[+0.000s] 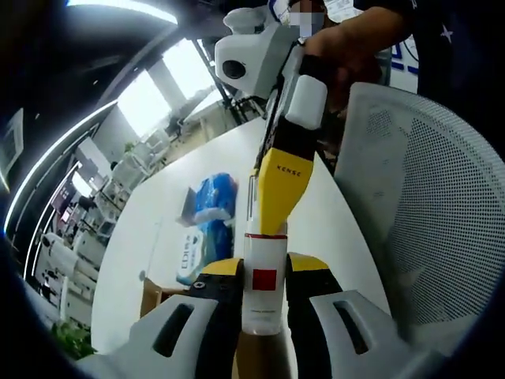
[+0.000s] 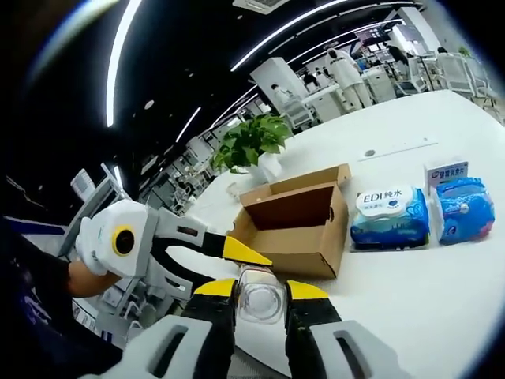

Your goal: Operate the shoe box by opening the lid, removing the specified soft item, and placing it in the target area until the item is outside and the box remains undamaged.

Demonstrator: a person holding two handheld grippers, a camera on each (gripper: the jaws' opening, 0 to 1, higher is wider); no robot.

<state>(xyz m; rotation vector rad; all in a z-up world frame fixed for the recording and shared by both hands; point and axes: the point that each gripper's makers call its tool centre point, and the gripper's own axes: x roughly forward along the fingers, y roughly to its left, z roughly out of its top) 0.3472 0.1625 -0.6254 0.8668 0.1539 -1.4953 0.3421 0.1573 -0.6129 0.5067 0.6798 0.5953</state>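
A: We have the clear soft pack [image 1: 263,286], the one with a white label and a red square, pinched between both grippers. In the left gripper view it sits low in the middle of the frame, between the left gripper [image 1: 263,304]'s yellow-tipped jaws. In the right gripper view its end [image 2: 260,296] shows low and centre, between the jaws of the right gripper [image 2: 260,304].

B: So both pairs of jaws are closed on it?

A: Yes, from opposite ends. The right gripper [image 1: 278,189] comes down from the top of the left gripper view, its yellow tip meeting the pack's far end. The left gripper [image 2: 237,251] enters the right gripper view from the left.

B: Which way does the pack point?

A: Its long axis runs straight from one gripper to the other, up the middle of the left gripper view, label toward that camera.

B: And the shoe box [image 2: 296,225]?

A: Open, at mid-frame in the right gripper view, lid flap up and apparently undamaged. The pack is already out of it and well apart.

B: Then we judge the placing remains. How do we do it well?

A: We release one gripper first so we don't stretch the soft pack, then set it flat on the white table [image 2: 442,292], near the wipes pack [image 2: 388,215] and blue pack [image 2: 464,207] at the right, clear of the box.
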